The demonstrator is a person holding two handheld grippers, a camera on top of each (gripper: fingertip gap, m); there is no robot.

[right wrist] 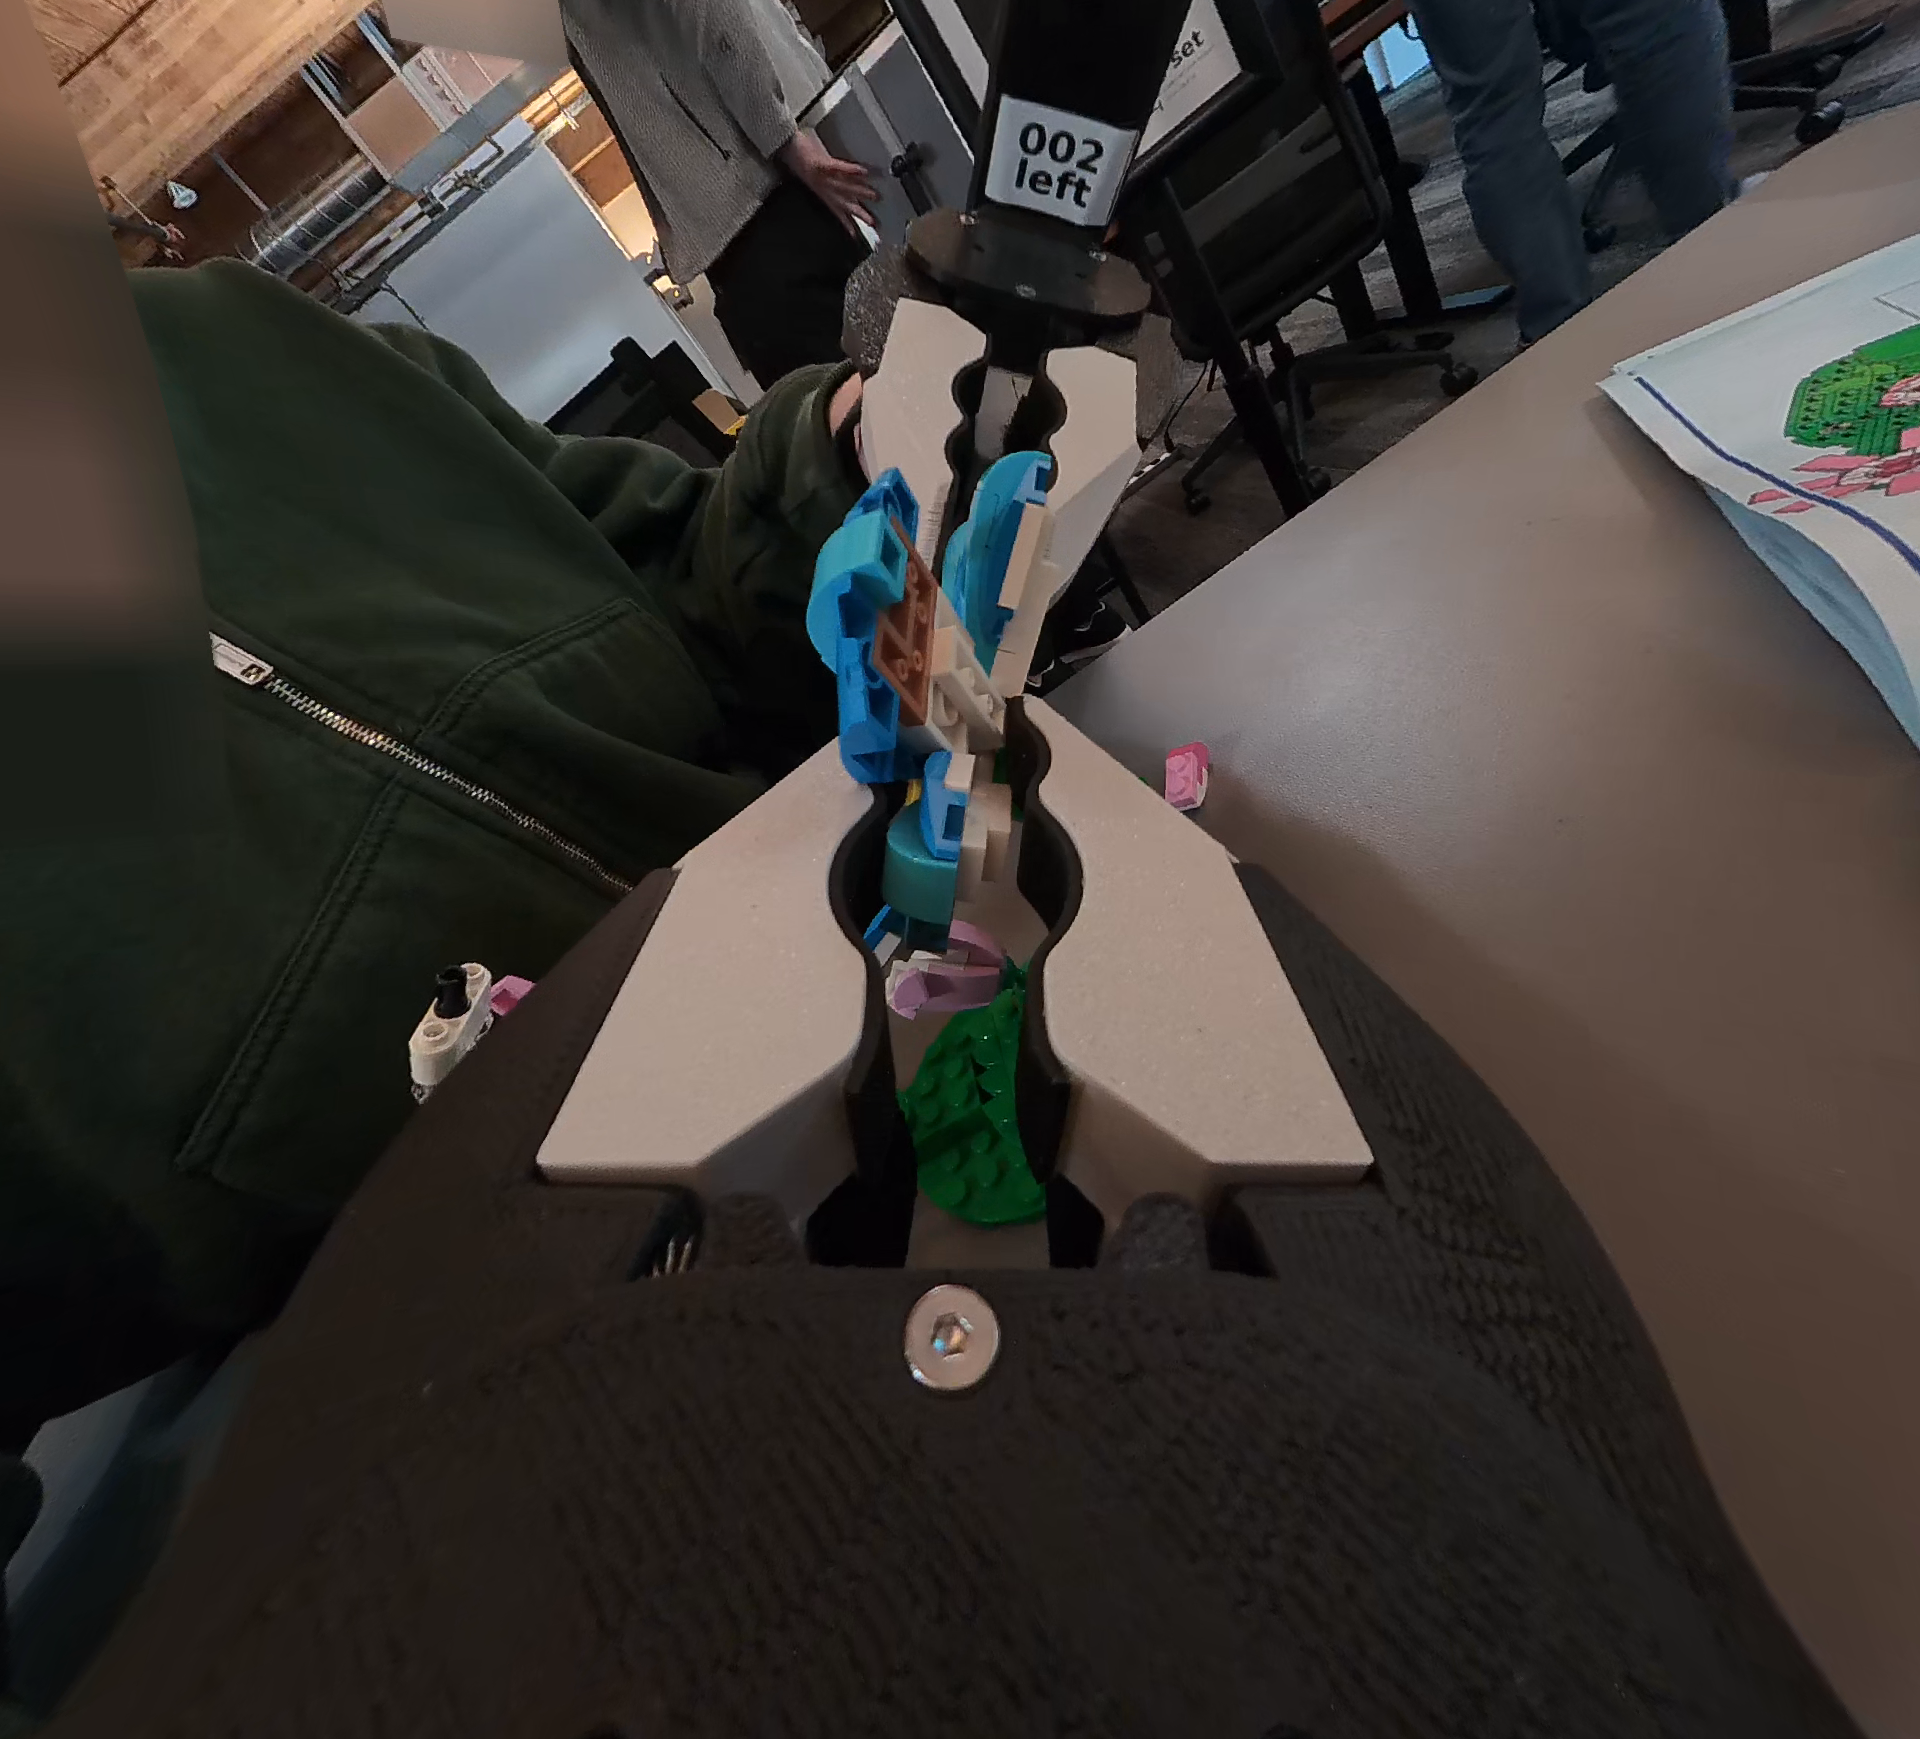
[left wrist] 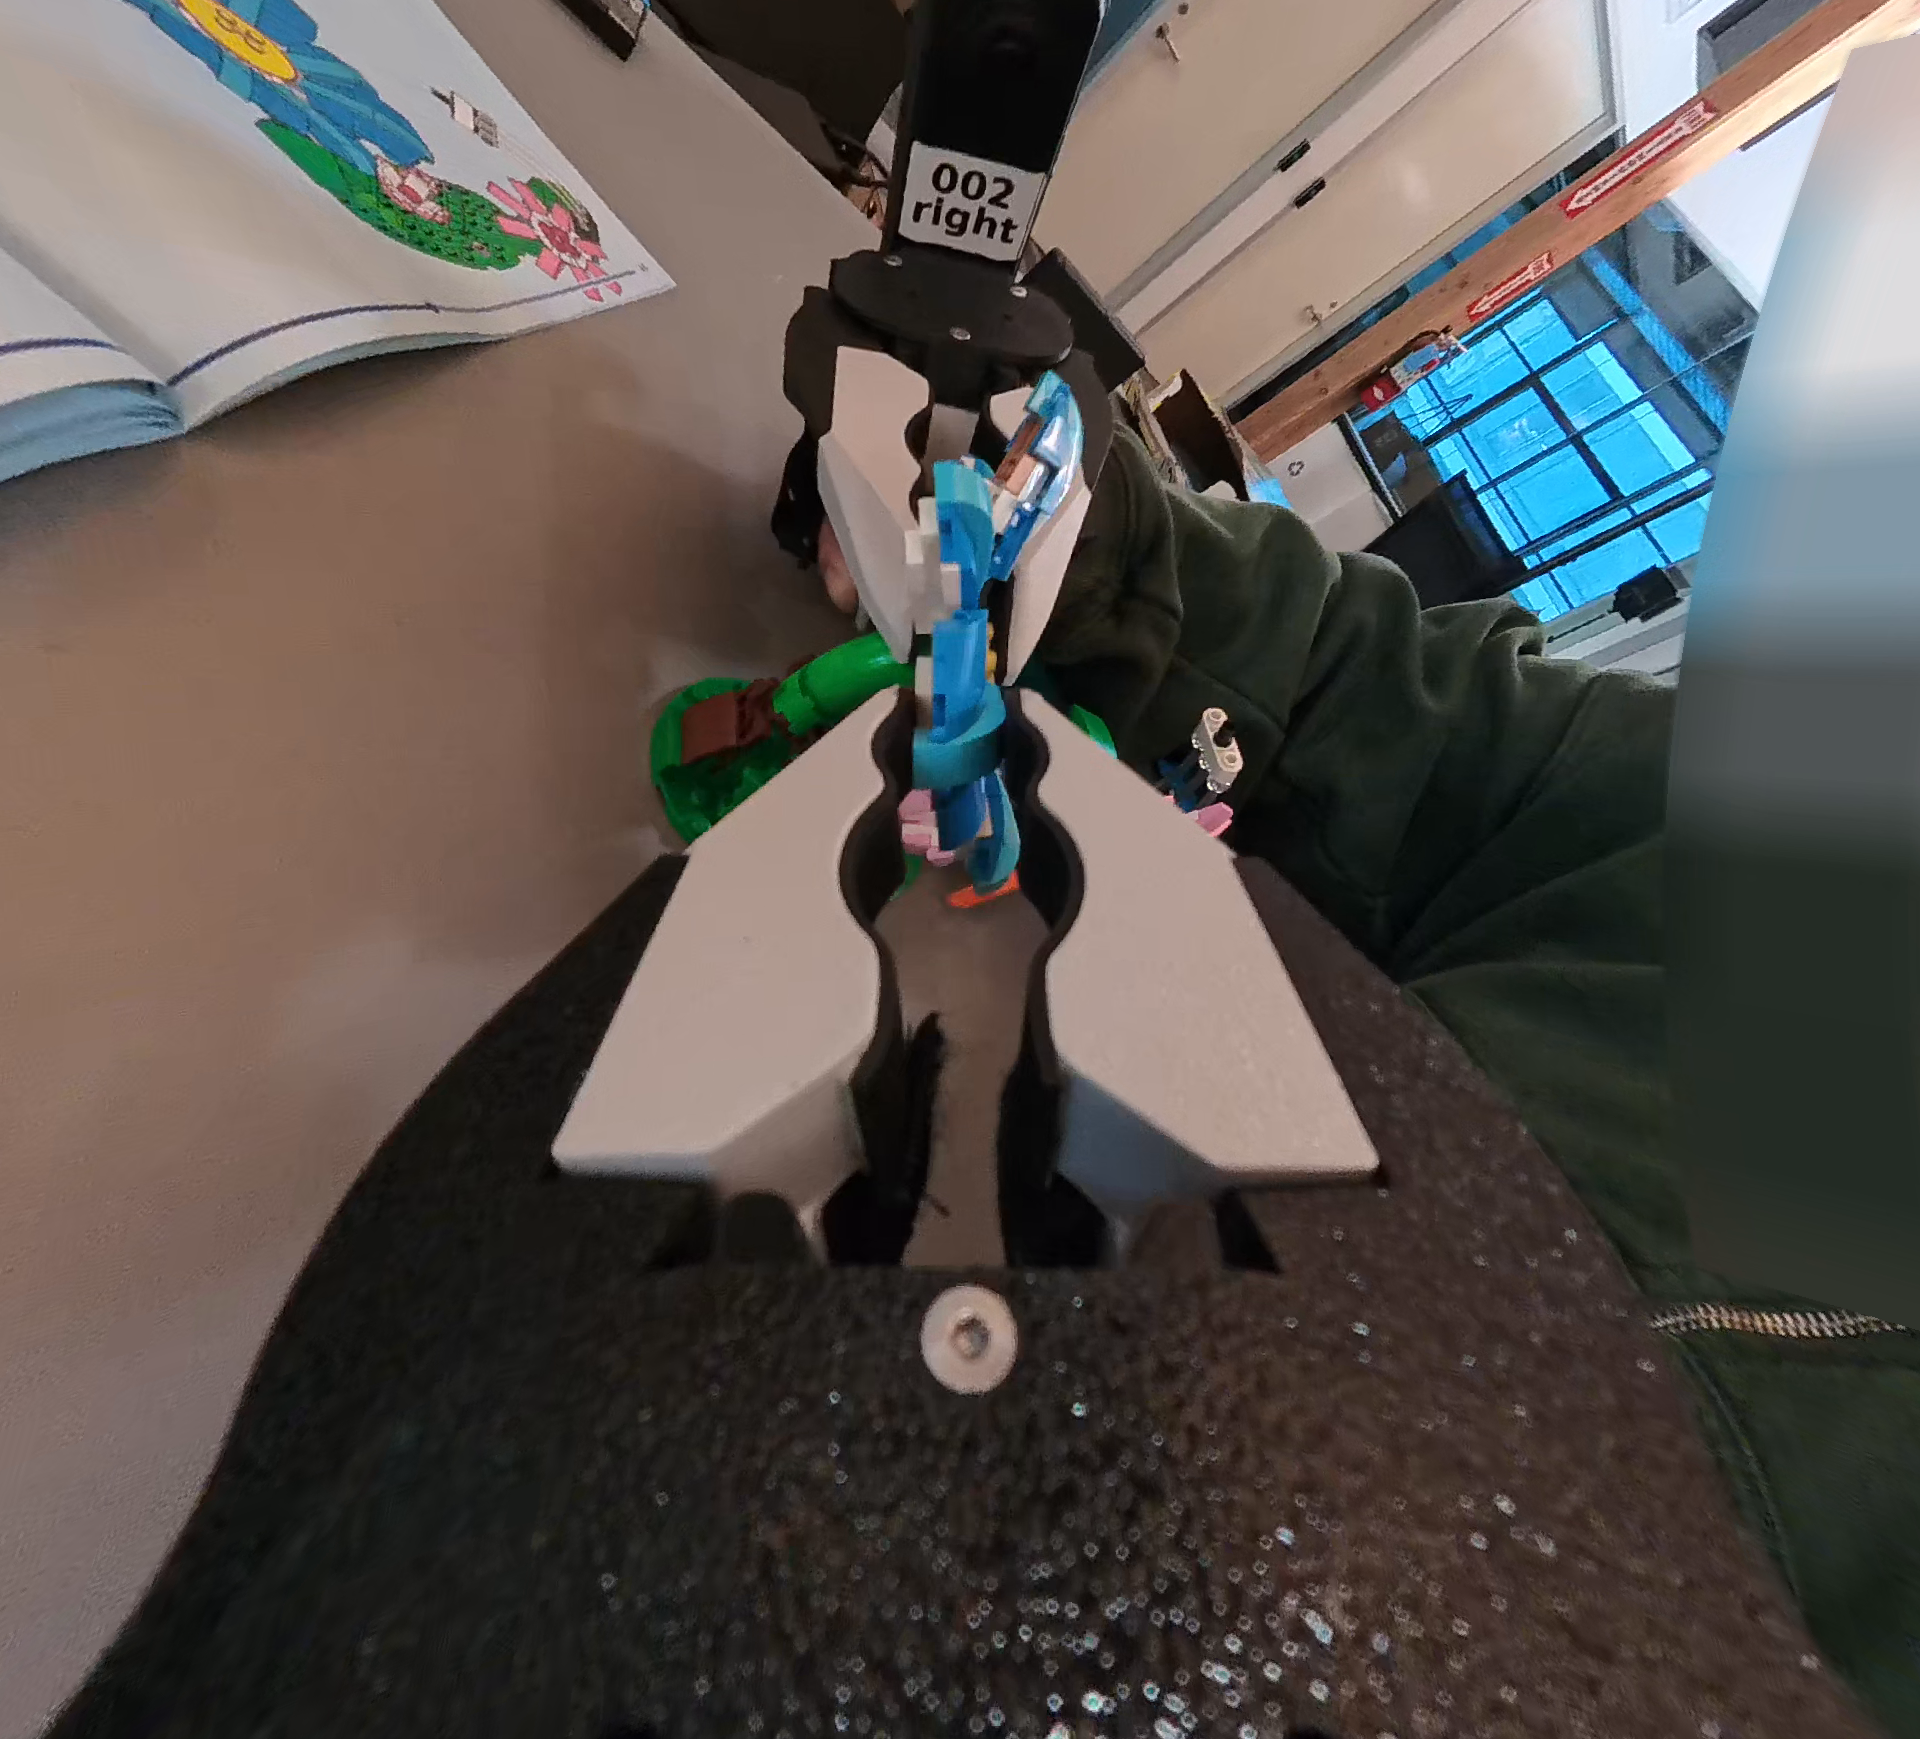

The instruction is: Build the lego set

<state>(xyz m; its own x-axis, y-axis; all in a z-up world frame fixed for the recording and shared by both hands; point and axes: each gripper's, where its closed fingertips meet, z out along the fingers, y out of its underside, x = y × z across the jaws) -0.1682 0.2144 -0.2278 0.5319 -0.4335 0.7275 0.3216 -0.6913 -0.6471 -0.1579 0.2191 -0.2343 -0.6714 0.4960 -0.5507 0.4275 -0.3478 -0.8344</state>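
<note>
Grippers meet tip to tip above a grey table (left wrist: 312, 754), both clamping one blue flower (left wrist: 961, 650). Left gripper (left wrist: 961, 702) has its jaws narrowed on the flower's lower petals; right gripper (left wrist: 966, 619), opposite, pinches the upper petals, its white fingers (left wrist: 868, 484) nearly together. Each camera mount carries a white sticker (left wrist: 964, 198) with black print. Green base (right wrist: 977, 1107) lies on the table under the flower. Open booklet (left wrist: 260, 131) shows a printed flower. Loose pink brick (right wrist: 1187, 775) rests nearby.
</note>
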